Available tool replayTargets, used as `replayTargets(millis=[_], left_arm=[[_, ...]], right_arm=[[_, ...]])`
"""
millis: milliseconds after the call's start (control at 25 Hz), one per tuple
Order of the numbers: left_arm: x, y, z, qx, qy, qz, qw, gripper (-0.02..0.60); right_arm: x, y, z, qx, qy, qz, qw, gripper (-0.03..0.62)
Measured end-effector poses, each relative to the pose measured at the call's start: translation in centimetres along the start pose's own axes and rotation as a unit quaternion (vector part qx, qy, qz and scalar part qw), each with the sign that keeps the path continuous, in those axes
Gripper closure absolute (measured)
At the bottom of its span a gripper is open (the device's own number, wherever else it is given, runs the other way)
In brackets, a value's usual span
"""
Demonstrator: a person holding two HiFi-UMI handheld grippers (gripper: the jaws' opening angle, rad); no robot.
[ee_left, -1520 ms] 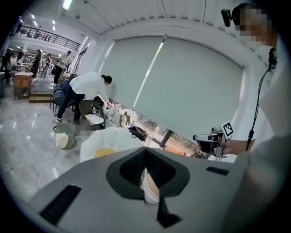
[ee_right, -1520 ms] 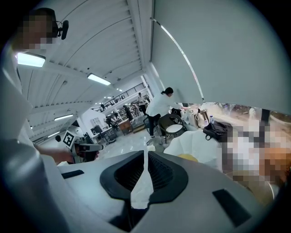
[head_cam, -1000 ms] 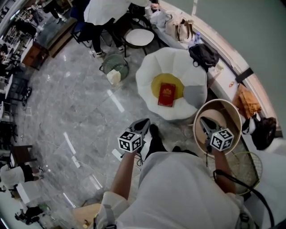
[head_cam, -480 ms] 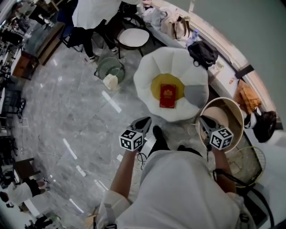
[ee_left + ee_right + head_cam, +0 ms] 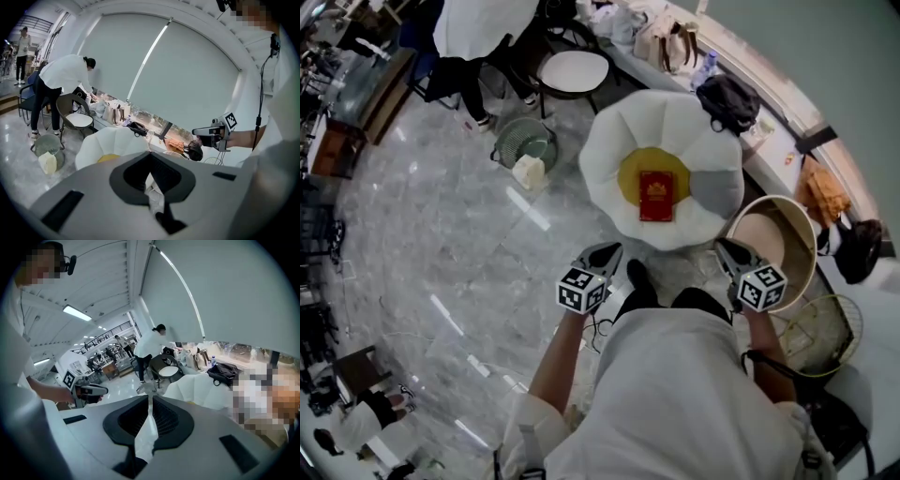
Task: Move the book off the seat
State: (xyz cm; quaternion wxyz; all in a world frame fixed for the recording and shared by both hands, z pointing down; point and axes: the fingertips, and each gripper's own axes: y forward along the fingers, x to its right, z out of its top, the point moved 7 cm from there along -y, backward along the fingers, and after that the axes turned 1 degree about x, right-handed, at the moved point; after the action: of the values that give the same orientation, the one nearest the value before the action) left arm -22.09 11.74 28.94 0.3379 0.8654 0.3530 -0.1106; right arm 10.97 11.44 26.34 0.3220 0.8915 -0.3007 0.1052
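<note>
Marble floor (image 5: 441,216); left claw (image 5: 606,252) and right claw (image 5: 727,249), jaws together, pitched down, short of book (image 5: 656,196) on seat (image 5: 609,155).

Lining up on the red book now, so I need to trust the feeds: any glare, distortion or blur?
Head view: heavy fisheye bend, streaky glare on the floor, but the book on the seat reads sharp. Left gripper view: even light, near jaws soft. Right gripper view: dark vignetted corners, ceiling lamp glaring.

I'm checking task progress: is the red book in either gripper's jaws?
No, the red book lies flat on the white seat's yellow cushion, apart from the left gripper and the right gripper.
</note>
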Motion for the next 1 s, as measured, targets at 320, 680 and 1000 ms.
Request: replayTargets(millis=[320,680,1000], left_arm=[[-1.5,1.4,-0.7,0.0,-0.029,-0.012,0.9995,0.58],[-1.3,4.8,-1.6,0.004,-0.039,-0.013,0.9992,0.58],[-2.5,10.0,-3.5,-0.003,-0.059,0.022,0.998,0.58]], right_arm=[[0.3,0.8,-0.8,-0.013,0.002,-0.016,1.0,0.543],[3.1,2.7,-2.3,-0.039,0.006,-0.009,0.999,0.545],[8.1,6.6,-3.9,-0.085,-0.006,0.023,0.996,0.545]])
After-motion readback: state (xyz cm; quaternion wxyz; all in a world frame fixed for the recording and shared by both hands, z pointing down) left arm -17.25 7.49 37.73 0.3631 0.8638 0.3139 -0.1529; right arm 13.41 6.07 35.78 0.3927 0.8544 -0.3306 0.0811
